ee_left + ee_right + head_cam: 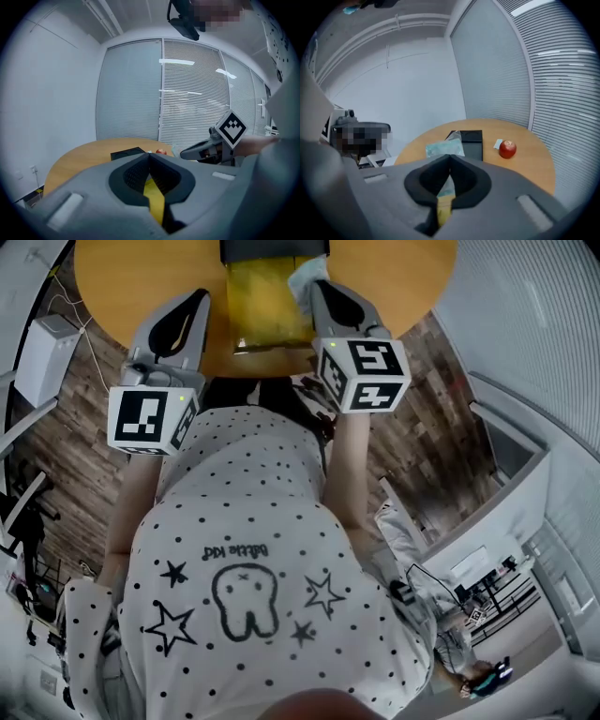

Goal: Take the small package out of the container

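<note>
1. Grip comes first: your right gripper [450, 159] is clenched on the pale small package [445, 149], which sticks up past the jaw tips, so hold that pinch firm
2. Your left gripper [149, 157] is clamped on the yellow bag [267, 306], the container here. I judge its job is to pin the bag at the near edge of the table [122, 277] while you pull
3. Draw the package up and off to your right, away from the bag, and go slowly. Thin film like this will probably drag the bag along if you snatch
4. Seen from the head view, the package sits at the bag's far right corner, right at the right jaw tips. Whether it is wholly clear of the bag cannot be told
5. What else the bag holds cannot be made out
6. Beyond the bag lies a black tray [471, 145] with nothing showing in it. An apple [507, 148] and a small white card [498, 143] sit on the table beside the tray, the card just next to the apple
</note>
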